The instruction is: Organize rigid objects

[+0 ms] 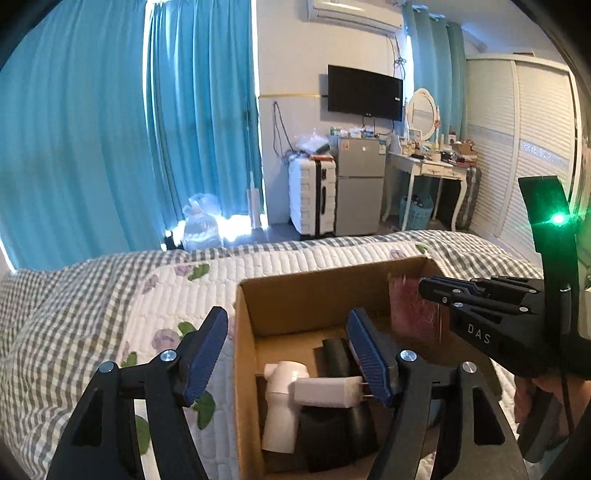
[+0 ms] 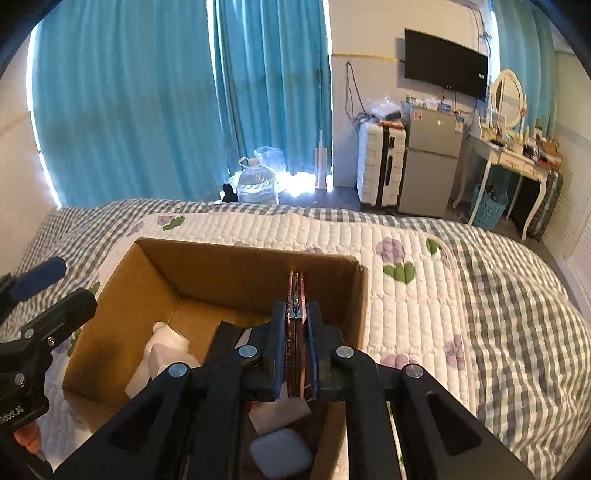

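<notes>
our right gripper [image 2: 296, 354] clamps a thin pink case [image 2: 295, 295] above the cardboard box [image 2: 122, 314]; our left gripper [image 1: 284, 354] gapes wide, holding nothing.

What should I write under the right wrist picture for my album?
The right tool holds a flat pink thing on edge over the cardboard box on the quilted bed.

Bedroom interior. Teal curtains [image 2: 155, 103] cover the window, daylight leaking at their hems onto the dark floor [image 2: 332, 194]. On the white wall [image 1: 291, 55] hang a television [image 1: 365, 93] and an air conditioner [image 1: 354, 13]. Below stand a white suitcase [image 1: 312, 195], a small grey refrigerator [image 1: 360, 184], a white dressing table [image 1: 430, 168] with oval mirror [image 1: 421, 109], and a louvred wardrobe [image 1: 524, 147].
</notes>
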